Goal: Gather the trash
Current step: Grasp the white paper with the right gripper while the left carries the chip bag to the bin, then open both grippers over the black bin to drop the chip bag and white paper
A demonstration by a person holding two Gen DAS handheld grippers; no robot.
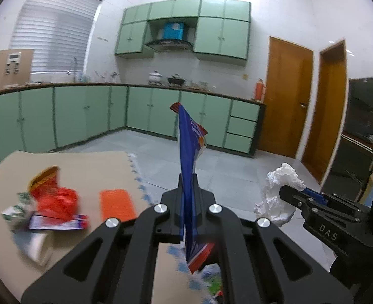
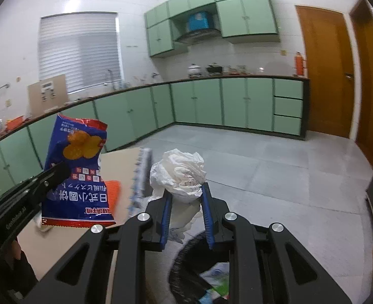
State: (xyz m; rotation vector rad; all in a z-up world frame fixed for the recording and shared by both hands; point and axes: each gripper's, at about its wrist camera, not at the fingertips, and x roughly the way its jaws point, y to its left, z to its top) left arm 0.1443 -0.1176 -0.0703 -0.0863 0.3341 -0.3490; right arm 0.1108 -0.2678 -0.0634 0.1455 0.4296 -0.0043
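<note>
Left wrist: blue snack bag [image 1: 190,167] upright, edge-on.

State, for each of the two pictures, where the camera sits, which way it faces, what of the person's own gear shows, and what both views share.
Left wrist view: sits on the left gripper, looking along it across the kitchen; it is shut on the blue snack bag, with the right gripper at the right edge.
Right wrist view: sits on the right gripper, facing the same green cabinets; it is shut on crumpled white paper above a black bin.
Shared: both grippers, bag, paper, cardboard-covered table.
</note>
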